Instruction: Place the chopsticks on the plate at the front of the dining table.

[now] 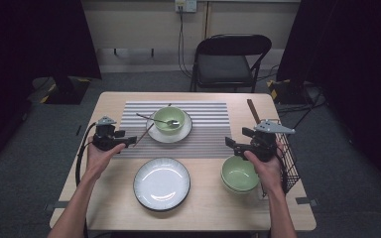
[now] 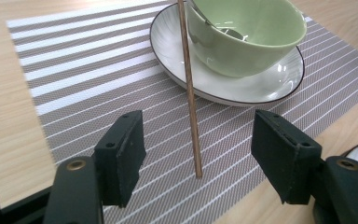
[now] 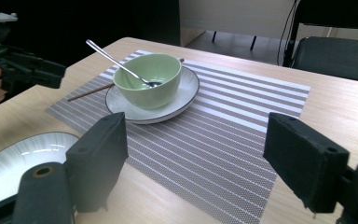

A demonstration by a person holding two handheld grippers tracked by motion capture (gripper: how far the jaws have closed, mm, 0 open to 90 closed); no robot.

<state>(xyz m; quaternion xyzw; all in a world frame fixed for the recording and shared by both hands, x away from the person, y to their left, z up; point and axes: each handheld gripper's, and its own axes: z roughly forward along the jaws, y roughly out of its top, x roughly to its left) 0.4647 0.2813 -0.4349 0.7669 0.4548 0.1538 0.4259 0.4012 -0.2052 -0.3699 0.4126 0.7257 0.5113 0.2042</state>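
A pale green bowl (image 1: pixel 169 119) with a metal spoon (image 1: pixel 154 118) in it stands on a small white plate (image 1: pixel 170 136) on the striped placemat (image 1: pixel 208 126). A brown chopstick (image 2: pixel 190 93) leans over that plate's rim (image 2: pixel 261 86), its near tip on the mat. My left gripper (image 2: pixel 198 154) is open just above that tip, and neither pad touches the chopstick. It sits left of the mat (image 1: pixel 129 140). My right gripper (image 3: pixel 205 168) is open and empty, facing the bowl (image 3: pixel 149 84) from the right (image 1: pixel 230 143).
A larger white plate (image 1: pixel 161 183) lies at the front middle. Stacked green bowls (image 1: pixel 239 173) sit under my right hand, beside a black wire basket (image 1: pixel 288 158) at the table's right edge. A dark folding chair (image 1: pixel 230 59) stands behind the table.
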